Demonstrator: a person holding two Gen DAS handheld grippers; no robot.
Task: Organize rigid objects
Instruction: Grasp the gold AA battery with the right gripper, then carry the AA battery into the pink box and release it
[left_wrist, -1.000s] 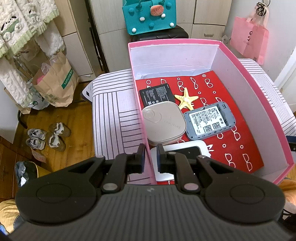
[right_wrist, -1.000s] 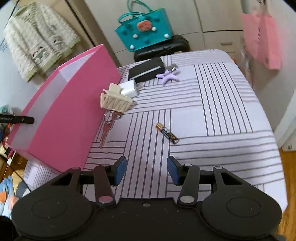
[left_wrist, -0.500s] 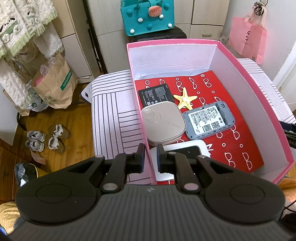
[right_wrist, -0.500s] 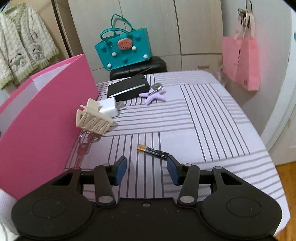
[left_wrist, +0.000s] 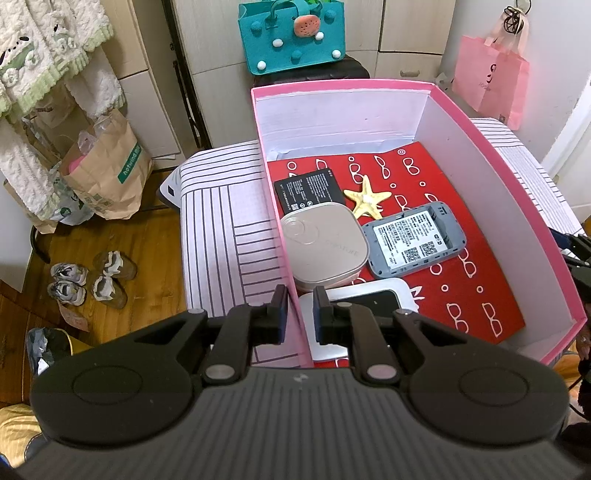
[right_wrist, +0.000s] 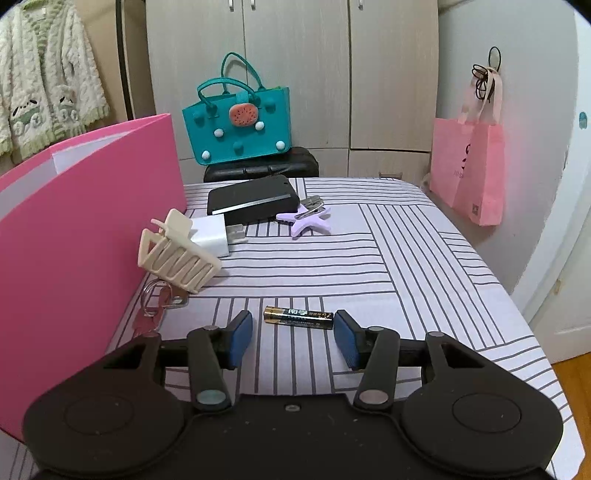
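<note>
Between open right gripper (right_wrist: 293, 336) pads, battery (right_wrist: 298, 317)

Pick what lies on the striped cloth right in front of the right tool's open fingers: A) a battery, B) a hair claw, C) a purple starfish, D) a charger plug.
A: the battery lies crosswise just ahead of the right tool, about level with its fingertips, while the other items sit farther away.

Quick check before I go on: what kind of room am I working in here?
Most likely a home bedroom: wardrobe doors along the wall, a cardigan hanging up, and shoes on the wooden floor.
</note>
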